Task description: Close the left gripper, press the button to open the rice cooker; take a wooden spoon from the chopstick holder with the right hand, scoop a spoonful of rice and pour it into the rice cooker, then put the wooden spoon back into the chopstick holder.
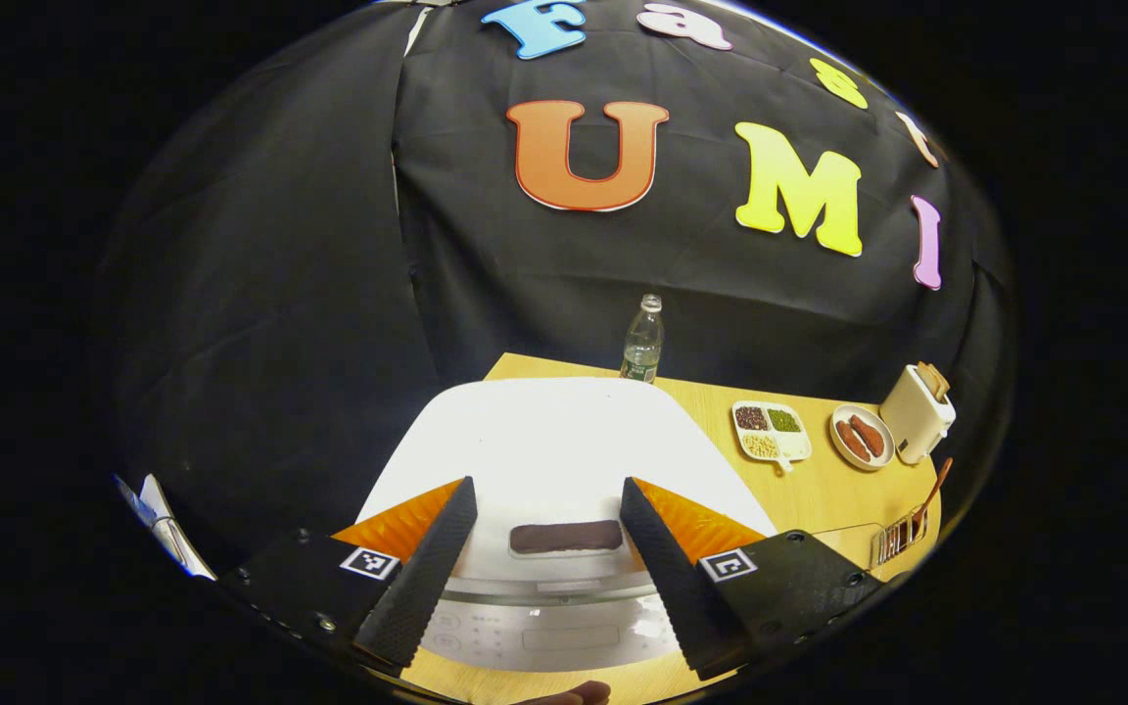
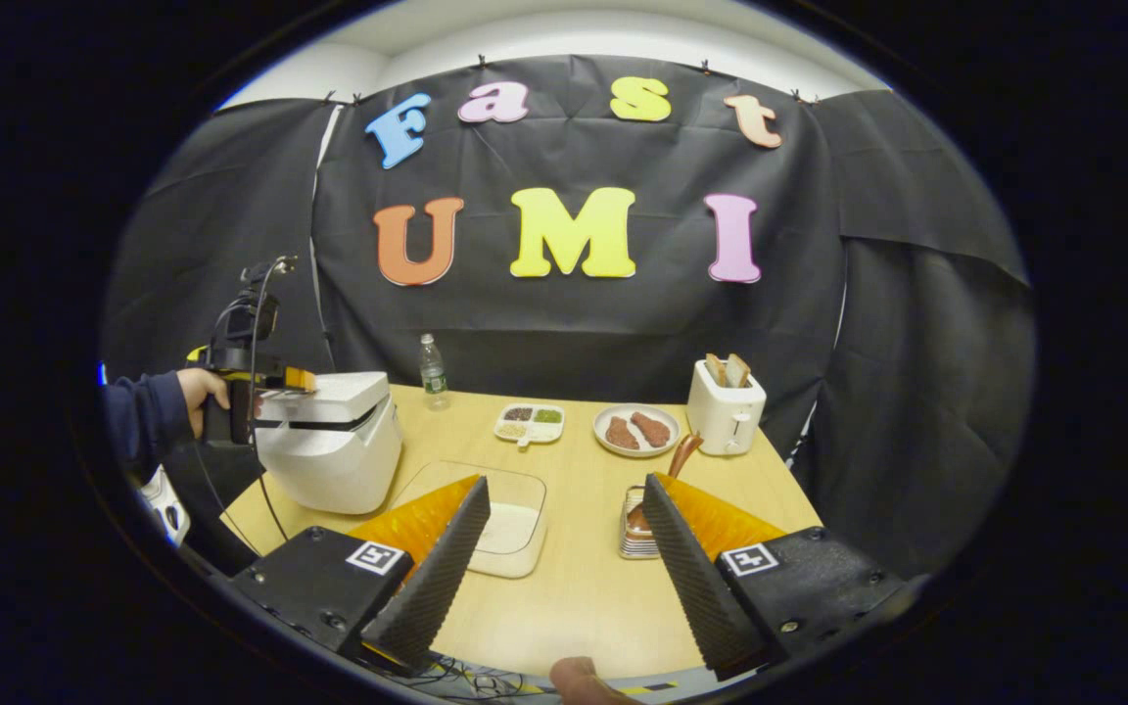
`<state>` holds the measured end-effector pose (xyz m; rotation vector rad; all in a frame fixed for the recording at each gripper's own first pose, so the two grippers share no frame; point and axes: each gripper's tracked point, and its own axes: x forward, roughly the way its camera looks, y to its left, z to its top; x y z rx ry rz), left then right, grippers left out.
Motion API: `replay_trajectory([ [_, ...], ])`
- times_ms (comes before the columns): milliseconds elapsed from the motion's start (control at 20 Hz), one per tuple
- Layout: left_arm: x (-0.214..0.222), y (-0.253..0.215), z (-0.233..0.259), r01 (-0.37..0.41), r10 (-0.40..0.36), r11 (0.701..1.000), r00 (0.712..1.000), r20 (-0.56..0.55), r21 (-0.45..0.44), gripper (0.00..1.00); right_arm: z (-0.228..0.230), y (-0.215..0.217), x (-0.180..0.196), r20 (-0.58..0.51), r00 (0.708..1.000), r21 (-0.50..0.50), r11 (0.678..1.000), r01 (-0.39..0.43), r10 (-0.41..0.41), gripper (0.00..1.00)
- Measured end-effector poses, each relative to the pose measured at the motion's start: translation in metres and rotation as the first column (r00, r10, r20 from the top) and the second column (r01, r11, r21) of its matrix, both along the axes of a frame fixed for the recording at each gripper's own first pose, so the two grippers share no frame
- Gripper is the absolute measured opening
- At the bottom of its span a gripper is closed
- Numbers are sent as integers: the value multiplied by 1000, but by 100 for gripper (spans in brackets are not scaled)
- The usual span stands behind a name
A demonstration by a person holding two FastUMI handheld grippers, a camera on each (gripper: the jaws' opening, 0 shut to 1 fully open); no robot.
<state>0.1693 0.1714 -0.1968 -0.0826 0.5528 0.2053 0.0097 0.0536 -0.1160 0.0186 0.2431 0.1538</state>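
Observation:
The white rice cooker (image 1: 544, 431) stands right in front of my left gripper (image 1: 546, 490), its lid down. The dark oblong button (image 1: 566, 537) lies between the two spread fingers, just below their tips; the gripper is open and holds nothing. In the right gripper view a hand holds the left gripper (image 2: 295, 380) over the front top of the rice cooker (image 2: 329, 441). My right gripper (image 2: 564, 482) hangs open above the table. Past its right finger stands the chopstick holder (image 2: 634, 524) with the wooden spoon (image 2: 683, 452) in it. The clear container of rice (image 2: 510, 524) lies behind its left finger.
At the back of the wooden table (image 2: 584, 587) stand a water bottle (image 2: 434, 370), a divided dish of grains (image 2: 529, 423), a plate of sausages (image 2: 635, 429) and a toaster (image 2: 726, 411) with bread. A cable hangs from the left gripper, down past the cooker.

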Motion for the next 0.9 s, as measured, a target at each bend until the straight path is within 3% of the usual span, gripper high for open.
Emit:
replay_trajectory([
  [400, -19, -10, -37, 9, -9, 1000, 997, -77, -10, 96, -8, -3, -4, -26, 1000, -3, 1000, 7, -7, 100],
  [900, -22, -10, -46, -7, 7, 1000, 999, -43, -13, 97, -18, -10, -9, -50, 999, -17, 1000, 19, -19, 100],
])
